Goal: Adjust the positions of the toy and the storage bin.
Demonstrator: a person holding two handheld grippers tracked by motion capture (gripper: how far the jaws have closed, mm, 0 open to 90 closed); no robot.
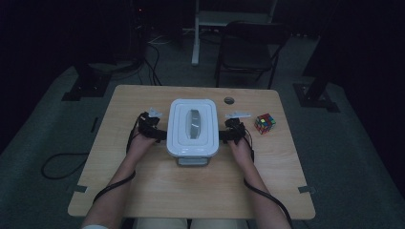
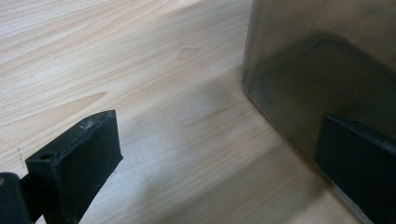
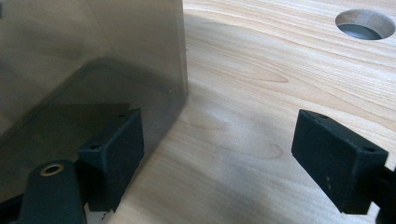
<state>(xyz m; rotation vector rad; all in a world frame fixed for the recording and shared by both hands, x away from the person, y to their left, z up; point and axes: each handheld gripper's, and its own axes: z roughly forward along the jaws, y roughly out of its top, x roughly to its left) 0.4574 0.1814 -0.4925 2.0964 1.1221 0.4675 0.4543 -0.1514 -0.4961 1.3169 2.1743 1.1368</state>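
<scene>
A translucent grey container point(image 1: 192, 128) with a white lid stands upright in the middle of the wooden table point(image 1: 191, 186). My left gripper point(image 1: 160, 135) sits at its left side and my right gripper point(image 1: 224, 135) at its right side. In the left gripper view the left gripper point(image 2: 219, 140) is open, one pad point(image 2: 359, 163) close against the container wall point(image 2: 308, 60), the other out over bare wood. In the right gripper view the right gripper point(image 3: 222, 130) is open too, with one pad point(image 3: 114, 154) beside the container wall point(image 3: 84, 46). Nothing lies between either pair of jaws.
A Rubik's cube point(image 1: 264, 123) rests on the table to the right of my right gripper. A round cable hole point(image 1: 229, 100) lies behind the container, also visible as a hole point(image 3: 365, 23) in the right gripper view. A folding chair point(image 1: 248, 47) stands beyond the far edge.
</scene>
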